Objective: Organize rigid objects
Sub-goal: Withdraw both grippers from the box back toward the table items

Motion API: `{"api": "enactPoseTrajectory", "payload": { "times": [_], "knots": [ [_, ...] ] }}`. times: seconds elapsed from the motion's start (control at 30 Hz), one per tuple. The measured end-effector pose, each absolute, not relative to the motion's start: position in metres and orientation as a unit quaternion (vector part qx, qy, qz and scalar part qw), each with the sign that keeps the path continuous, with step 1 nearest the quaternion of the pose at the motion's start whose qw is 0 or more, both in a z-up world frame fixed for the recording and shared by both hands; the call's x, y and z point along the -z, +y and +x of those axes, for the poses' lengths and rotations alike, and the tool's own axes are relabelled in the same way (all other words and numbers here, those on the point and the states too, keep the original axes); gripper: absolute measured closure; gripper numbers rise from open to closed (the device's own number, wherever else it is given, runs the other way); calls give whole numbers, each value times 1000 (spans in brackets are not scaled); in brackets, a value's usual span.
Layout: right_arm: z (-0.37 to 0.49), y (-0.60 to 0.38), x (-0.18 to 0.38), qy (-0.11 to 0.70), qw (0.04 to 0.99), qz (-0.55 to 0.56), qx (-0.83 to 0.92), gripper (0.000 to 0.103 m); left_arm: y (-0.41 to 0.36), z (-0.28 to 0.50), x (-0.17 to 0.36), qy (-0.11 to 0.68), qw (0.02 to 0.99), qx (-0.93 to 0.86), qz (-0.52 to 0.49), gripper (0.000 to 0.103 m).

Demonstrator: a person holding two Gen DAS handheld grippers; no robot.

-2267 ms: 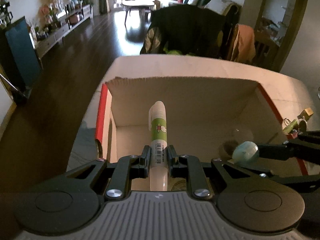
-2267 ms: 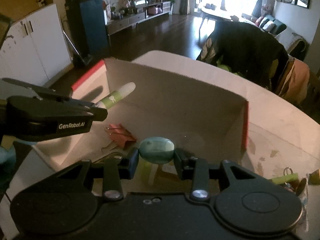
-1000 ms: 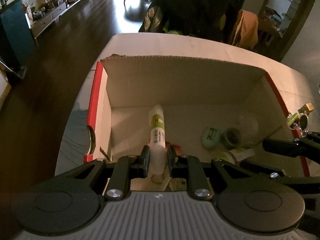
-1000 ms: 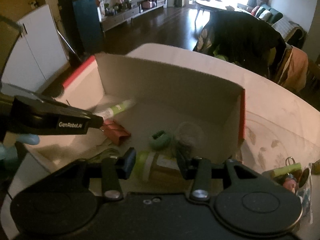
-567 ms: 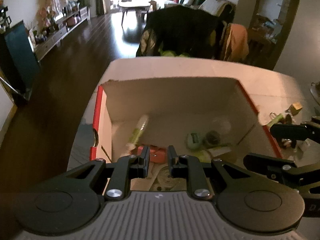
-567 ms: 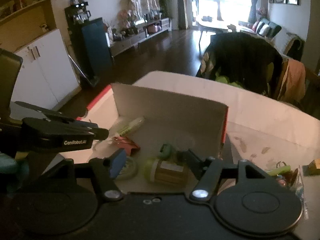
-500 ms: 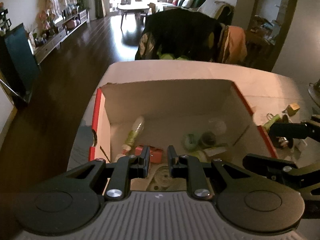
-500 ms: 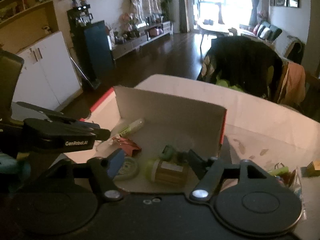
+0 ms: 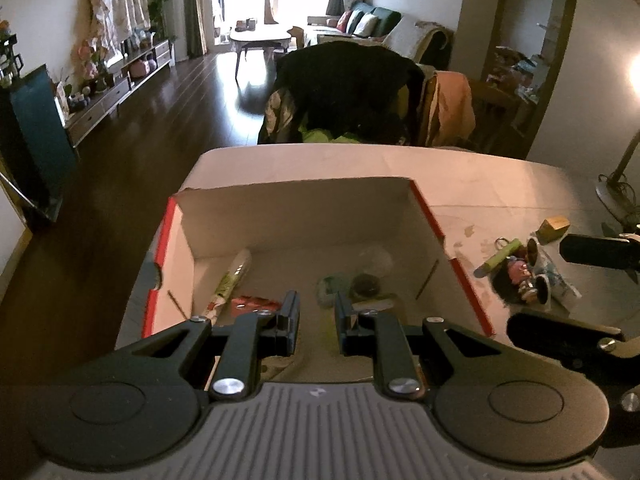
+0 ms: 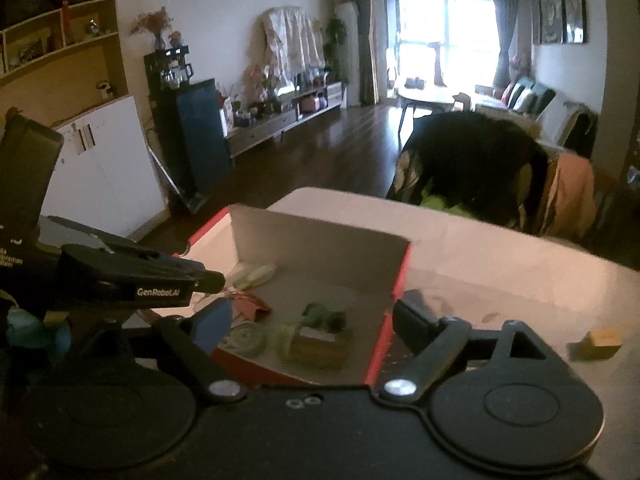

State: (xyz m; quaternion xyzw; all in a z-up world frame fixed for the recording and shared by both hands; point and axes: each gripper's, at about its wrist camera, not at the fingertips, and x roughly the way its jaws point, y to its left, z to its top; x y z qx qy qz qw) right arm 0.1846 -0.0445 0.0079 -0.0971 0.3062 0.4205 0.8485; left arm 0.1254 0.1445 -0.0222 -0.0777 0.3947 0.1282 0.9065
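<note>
An open cardboard box (image 9: 296, 212) with red outer sides stands on the table. Inside lie a white tube with a green label (image 9: 234, 276), a red clip (image 9: 254, 303), a green stone (image 9: 328, 286), a dark round piece (image 9: 365, 285) and a yellow-green jar (image 10: 316, 344). My left gripper (image 9: 316, 312) hovers over the box's near edge, shut with nothing between its fingers. My right gripper (image 10: 314, 316) hangs above the box's near right corner, its jaws opening wide and empty; the box's contents show far below between them.
Loose items lie on the table right of the box: a green pen-like stick (image 9: 498, 258), a small doll figure (image 9: 520, 274) and a wooden block (image 10: 604, 342). A chair draped with dark clothes (image 9: 348, 88) stands behind the table. The table's left edge drops to dark floor.
The tube has left my left gripper and lies in the box, as does the green stone from my right. Both grippers rose and drew back; the right jaws spread wider.
</note>
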Motion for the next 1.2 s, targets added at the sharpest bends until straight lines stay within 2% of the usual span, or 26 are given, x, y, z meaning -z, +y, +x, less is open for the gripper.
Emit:
{"api": "enactPoseTrajectory", "payload": {
  "times": [0.17, 0.2, 0.27, 0.3, 0.33, 0.6, 0.7, 0.87, 0.97, 1.2],
  "knots": [
    [191, -75, -10, 305, 857, -79, -407, 14, 123, 130, 18, 387, 911, -120, -77, 83],
    [193, -82, -10, 305, 860, -76, -403, 13, 117, 132, 17, 386, 912, -118, -74, 76],
    [197, -100, -10, 305, 864, -68, -395, 12, 106, 133, 15, 382, 914, -116, -71, 52],
    [198, -107, -8, 305, 866, -66, -391, 12, 100, 134, 14, 376, 917, -115, -71, 32],
    [200, -117, -7, 305, 868, -63, -387, 11, 94, 133, 13, 369, 920, -115, -71, 26],
    [217, -195, 7, 326, 878, -51, -347, 11, 44, 151, 13, 365, 924, -89, -77, 26],
    [224, -217, 15, 334, 881, -52, -331, 11, 24, 161, 15, 365, 924, -72, -84, 18],
    [235, -247, 27, 341, 884, -56, -315, 11, -11, 182, 24, 367, 925, -53, -84, 17],
    [239, -264, 33, 344, 883, -59, -314, 11, -26, 192, 32, 364, 925, -35, -99, 0],
    [264, -282, 53, 358, 874, -72, -320, 11, -56, 217, 54, 363, 927, -36, -90, 0]
  ]
}}
